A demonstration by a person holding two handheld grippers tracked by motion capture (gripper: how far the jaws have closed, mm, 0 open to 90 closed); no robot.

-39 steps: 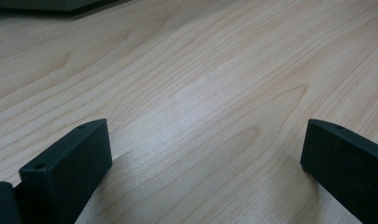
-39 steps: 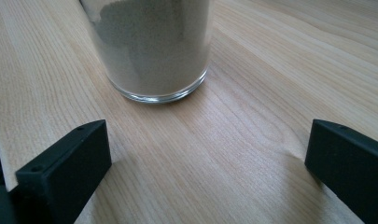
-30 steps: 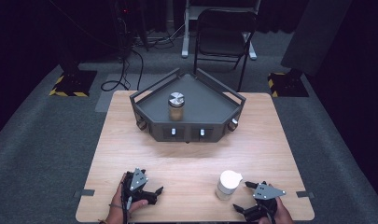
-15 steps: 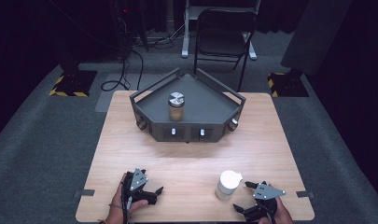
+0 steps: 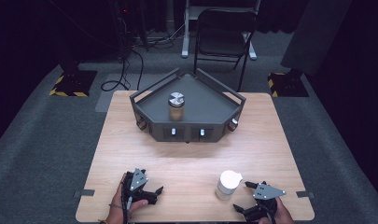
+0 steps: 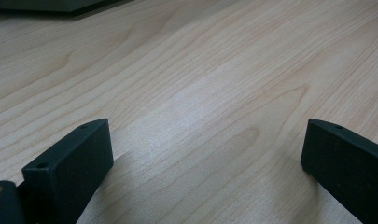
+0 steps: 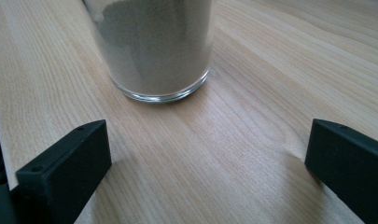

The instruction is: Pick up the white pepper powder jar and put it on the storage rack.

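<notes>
While both tools rest spread wide on the tabletop (image 5: 191,163), the right tool (image 5: 252,201) faces the jar (image 5: 227,185) just ahead of it; the left tool (image 5: 151,193) grips nothing. Reaching seems underway: next, straddle the jar and squeeze.

A grey tray (image 5: 210,100) with raised walls sits on the far half of a light wooden table (image 5: 130,140), its pointed back corner aimed away from the table's near edge. Inside the tray, left of its centre, stands a jar (image 5: 176,106) of brownish contents under a silver lid. Small knobs (image 5: 173,132) line the tray's front wall. Behind the tray, on grey carpet (image 5: 46,135), stands a black folding chair (image 5: 224,32). Cables (image 5: 123,70) trail across the carpet behind the tray's left side, and yellow-and-black striped bases (image 5: 69,84) sit left and right of the tray, off the table.
</notes>
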